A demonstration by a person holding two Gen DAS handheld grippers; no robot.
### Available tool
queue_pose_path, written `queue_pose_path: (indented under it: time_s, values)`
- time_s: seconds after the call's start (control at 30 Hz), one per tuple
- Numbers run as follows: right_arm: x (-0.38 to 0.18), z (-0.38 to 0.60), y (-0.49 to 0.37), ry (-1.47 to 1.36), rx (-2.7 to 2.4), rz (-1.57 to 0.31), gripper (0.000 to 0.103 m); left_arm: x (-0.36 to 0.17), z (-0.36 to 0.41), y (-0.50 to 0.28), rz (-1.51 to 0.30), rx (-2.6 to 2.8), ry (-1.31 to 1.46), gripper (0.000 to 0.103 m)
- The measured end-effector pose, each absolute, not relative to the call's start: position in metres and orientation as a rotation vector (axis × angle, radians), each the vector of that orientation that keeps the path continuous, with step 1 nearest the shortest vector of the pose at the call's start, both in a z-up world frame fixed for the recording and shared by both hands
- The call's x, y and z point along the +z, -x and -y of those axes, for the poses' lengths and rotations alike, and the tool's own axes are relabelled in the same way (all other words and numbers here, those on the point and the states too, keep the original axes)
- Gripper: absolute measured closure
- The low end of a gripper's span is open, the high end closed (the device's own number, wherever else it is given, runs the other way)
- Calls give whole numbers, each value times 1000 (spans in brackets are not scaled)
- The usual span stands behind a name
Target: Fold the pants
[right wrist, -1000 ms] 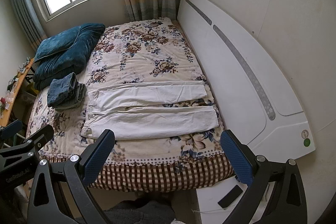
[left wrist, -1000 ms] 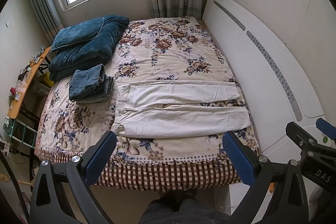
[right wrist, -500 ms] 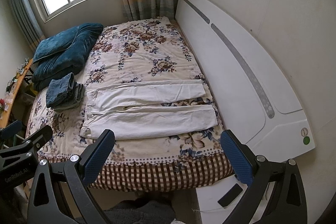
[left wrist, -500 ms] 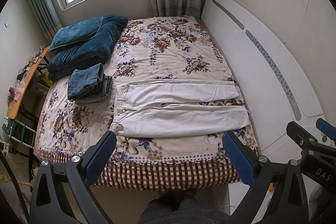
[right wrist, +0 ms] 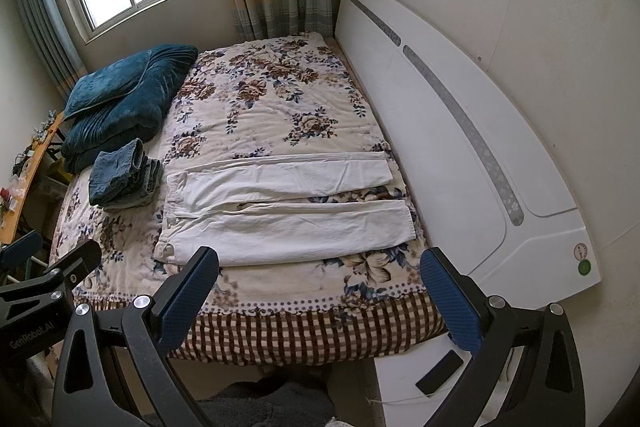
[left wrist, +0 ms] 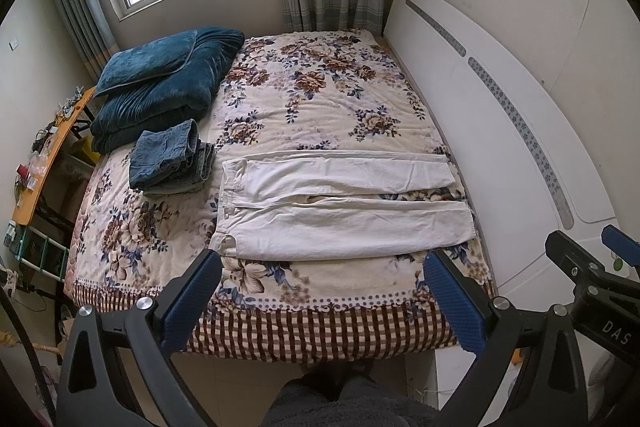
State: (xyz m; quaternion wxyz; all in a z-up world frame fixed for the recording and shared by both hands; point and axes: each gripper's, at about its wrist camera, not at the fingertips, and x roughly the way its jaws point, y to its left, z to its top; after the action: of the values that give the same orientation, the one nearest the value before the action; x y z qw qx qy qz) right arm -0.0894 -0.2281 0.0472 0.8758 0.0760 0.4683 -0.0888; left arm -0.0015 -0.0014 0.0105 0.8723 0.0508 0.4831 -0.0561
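Hovering above the near edge of the bed, the left gripper has its blue pads spread wide with nothing between them, and the right gripper beside it is just as wide and empty. Neither touches any cloth yet.

Out past the pads at twelve o'clock, the white pants lie flat on the floral bedspread, waistband toward nine o'clock, cuffs toward three o'clock near the white headboard, legs slightly parted. A stack of folded jeans sits just beside the waistband at ten o'clock, with a blue quilt behind it.

The first fold looks like leg onto leg, I'd say. Doing it well probably means the left claw pinching the near waistband corner and the right claw the near cuff, lifting together, keeping the leg taut, and laying it squarely over the far leg without dragging the bedspread.
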Motion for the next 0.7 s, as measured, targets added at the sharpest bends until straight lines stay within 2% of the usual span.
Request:
queue_pose_path:
  time_s: [0.7]
  values:
    - [35,232,85,-207,-176,-983,0,1,2,-13,-1007,-98,-105,0]
